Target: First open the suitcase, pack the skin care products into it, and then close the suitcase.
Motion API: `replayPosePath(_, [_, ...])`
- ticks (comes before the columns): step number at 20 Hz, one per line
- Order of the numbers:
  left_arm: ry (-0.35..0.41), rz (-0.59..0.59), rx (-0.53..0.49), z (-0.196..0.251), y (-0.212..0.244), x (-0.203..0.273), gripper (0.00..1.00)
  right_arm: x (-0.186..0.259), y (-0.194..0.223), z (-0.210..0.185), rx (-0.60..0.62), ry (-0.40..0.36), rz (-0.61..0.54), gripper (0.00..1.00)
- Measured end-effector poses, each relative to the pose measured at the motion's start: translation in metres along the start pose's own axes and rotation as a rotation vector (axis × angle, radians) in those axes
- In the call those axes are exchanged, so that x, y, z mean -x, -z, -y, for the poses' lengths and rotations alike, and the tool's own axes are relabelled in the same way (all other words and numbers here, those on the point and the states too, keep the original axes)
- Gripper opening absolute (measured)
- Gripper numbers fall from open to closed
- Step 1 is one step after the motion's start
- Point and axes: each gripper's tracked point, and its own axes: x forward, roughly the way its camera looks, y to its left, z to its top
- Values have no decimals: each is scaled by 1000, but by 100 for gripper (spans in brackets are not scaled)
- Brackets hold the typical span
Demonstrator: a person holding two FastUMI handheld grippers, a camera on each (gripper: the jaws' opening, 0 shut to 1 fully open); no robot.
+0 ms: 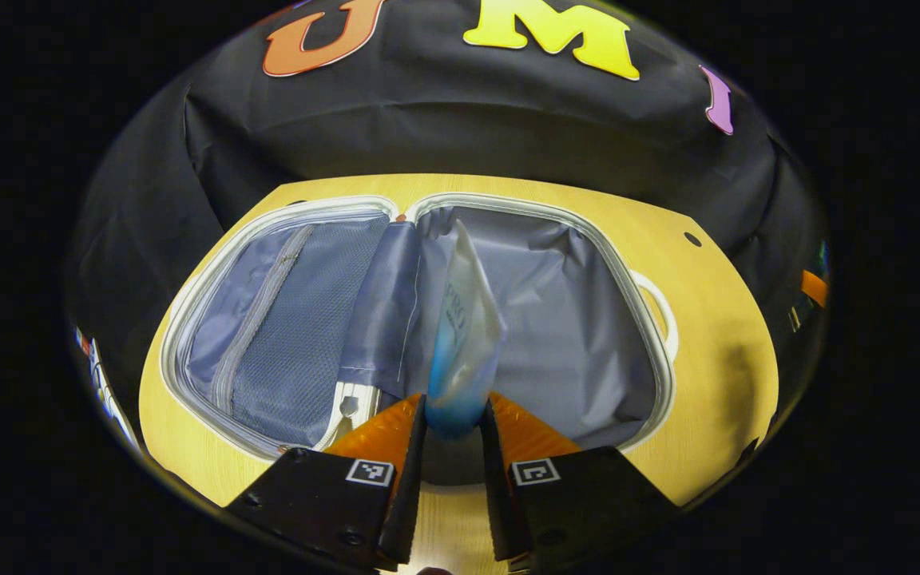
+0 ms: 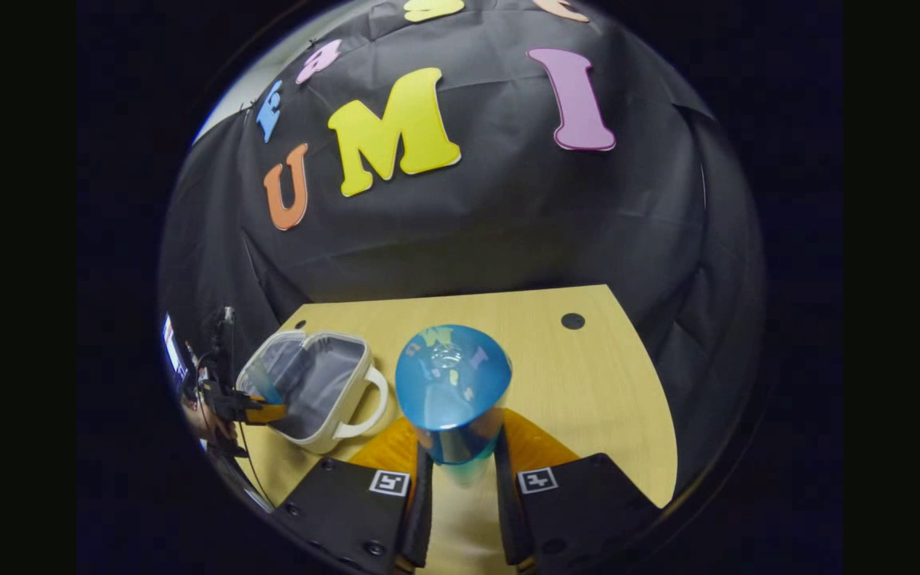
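Tube poised over open suitcase as packing went on

The left gripper (image 1: 454,427), jaws clamped on a translucent blue-ended squeeze tube (image 1: 460,335), held it long-axis forward directly above the grey-lined white suitcase (image 1: 292,319) lying open on the wooden table (image 1: 715,335); its lettering was unreadable. The right gripper (image 2: 460,463) pinched a blue-capped clear bottle (image 2: 452,383), the case well to its left.

Both tongs are clamped tight: left tongs (image 1: 454,415) pointing toward 12 o'clock, right tongs (image 2: 460,457) the same, each gripping something.
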Motion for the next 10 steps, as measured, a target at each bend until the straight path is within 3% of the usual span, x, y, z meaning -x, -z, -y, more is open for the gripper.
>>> replayPosePath(4, [-26,-80,-19,3,9,-10,39,5,-1,7,-19,21,-5,30])
replayPosePath(10, [-67,-179,63,0,14,-23,39,9,-10,11,-25,28,15,32])
